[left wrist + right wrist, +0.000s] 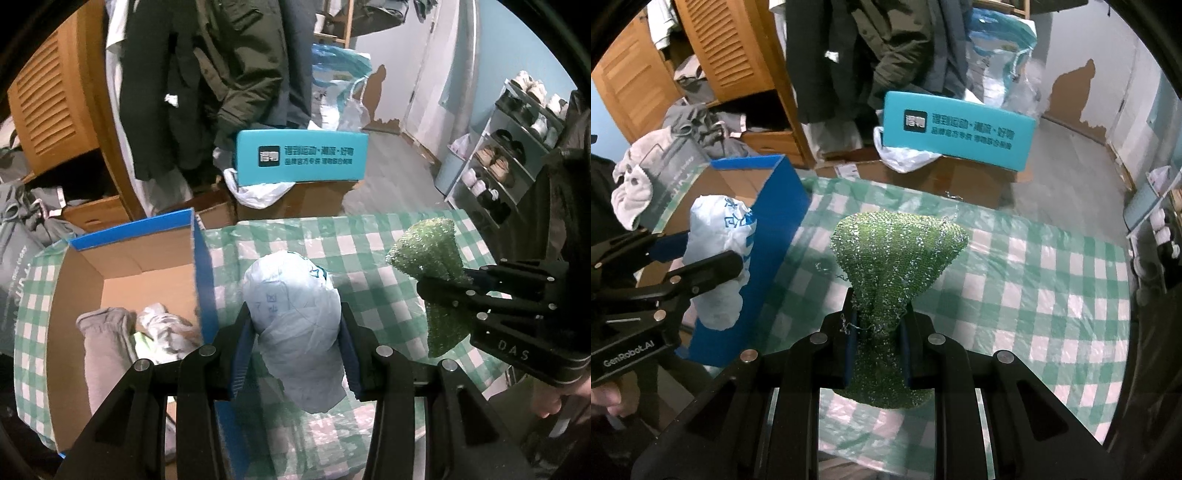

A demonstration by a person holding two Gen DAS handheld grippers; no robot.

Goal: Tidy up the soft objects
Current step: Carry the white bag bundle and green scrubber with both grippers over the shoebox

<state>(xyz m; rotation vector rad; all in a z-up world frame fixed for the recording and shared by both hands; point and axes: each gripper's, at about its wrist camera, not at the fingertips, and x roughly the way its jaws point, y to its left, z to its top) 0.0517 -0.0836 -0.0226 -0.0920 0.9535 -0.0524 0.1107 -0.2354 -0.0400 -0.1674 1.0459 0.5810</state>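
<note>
The left gripper [295, 332] had its jaws clamped on a crumpled white plastic bag [295, 325], a thin, wrinkled bundle with faint blue print, bulging rounded ahead of the jaws and sagging beneath them. The right gripper [875, 332] had its jaws nearly together, pinching the waist of a green mesh scrubber [897, 254]; the glittery knitted netting flared into a wide fan ahead of the jaws and puffed out again behind them. Both bundles hung above the tabletop [1052, 295], which wore a glossy green-and-white checked cover. Left of the left jaws stood an open cardboard box [201, 266] with blue outer walls, holding grey and white cloth [107, 332]. Beyond the tabletop lay a teal carton [301, 157].
</note>
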